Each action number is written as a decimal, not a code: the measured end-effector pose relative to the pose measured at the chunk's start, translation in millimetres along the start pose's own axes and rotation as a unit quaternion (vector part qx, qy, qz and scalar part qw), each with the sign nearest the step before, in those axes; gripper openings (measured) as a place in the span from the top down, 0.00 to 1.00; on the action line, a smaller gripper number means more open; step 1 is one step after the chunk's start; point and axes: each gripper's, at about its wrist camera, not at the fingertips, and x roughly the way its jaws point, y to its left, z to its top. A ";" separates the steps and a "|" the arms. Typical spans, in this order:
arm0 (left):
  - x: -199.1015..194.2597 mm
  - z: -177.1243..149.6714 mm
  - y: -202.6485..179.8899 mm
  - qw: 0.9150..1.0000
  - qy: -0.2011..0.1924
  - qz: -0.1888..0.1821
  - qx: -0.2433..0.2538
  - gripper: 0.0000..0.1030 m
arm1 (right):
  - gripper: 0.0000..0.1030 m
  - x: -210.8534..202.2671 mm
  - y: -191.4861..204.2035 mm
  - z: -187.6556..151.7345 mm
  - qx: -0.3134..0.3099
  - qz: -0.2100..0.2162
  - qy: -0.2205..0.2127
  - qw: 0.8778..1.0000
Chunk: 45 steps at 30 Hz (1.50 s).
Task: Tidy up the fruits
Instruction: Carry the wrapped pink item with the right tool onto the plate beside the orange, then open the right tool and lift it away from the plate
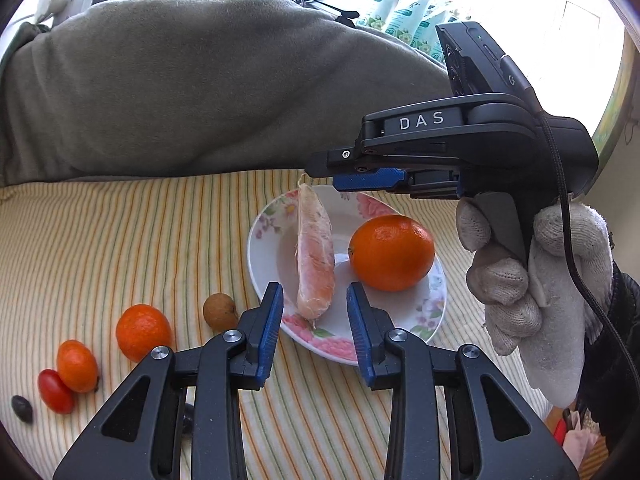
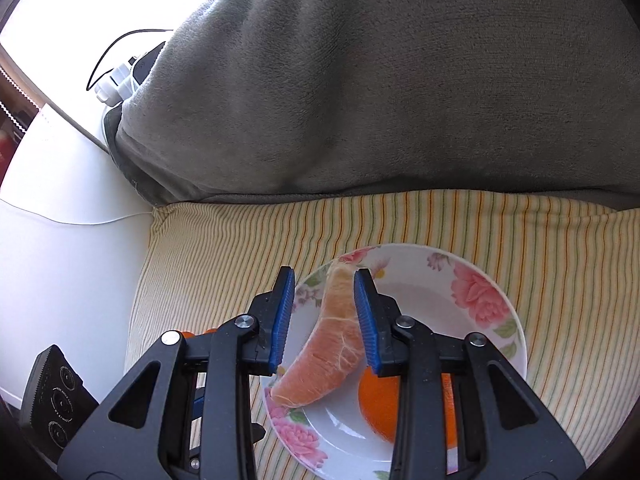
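Observation:
A floral plate on the striped cloth holds a peeled pomelo segment and an orange. My left gripper is open and empty at the plate's near rim, just short of the segment. My right gripper is open above the plate, its jaws either side of the segment without touching it. On the cloth at the left lie a small mandarin, a kumquat, a cherry tomato, a longan and a dark fruit.
A grey blanket is heaped behind the plate. A white surface with cables borders the cloth on the left in the right wrist view. A gloved hand holds the right gripper.

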 end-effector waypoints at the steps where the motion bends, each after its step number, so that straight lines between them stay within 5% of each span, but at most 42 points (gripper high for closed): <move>1: -0.9 -0.4 -0.2 1.000 0.000 0.000 0.000 0.69 | 0.66 -1.0 -0.1 0.0 0.000 0.000 -0.002 1.000; 5: -4.5 -1.3 -0.1 1.000 -0.002 0.002 0.000 0.69 | 0.53 -5.4 1.3 -1.7 -0.009 -0.010 -0.012 1.000; 22: -48.4 -12.6 12.2 0.999 -0.027 0.023 -0.001 0.64 | 0.52 -26.5 31.3 -27.0 -0.051 -0.032 -0.039 0.997; 36: -90.1 -32.9 73.8 0.994 -0.050 0.095 -0.024 0.64 | 0.51 -43.2 76.8 -69.6 -0.141 -0.044 -0.073 0.986; 40: -103.3 -43.0 91.8 0.991 -0.053 0.114 -0.035 0.64 | 0.40 -43.6 91.1 -82.9 -0.168 -0.044 -0.076 0.982; 45: -109.3 -50.6 108.4 0.989 -0.047 0.131 -0.044 0.64 | 0.40 -39.1 107.8 -98.9 -0.199 -0.041 -0.070 0.977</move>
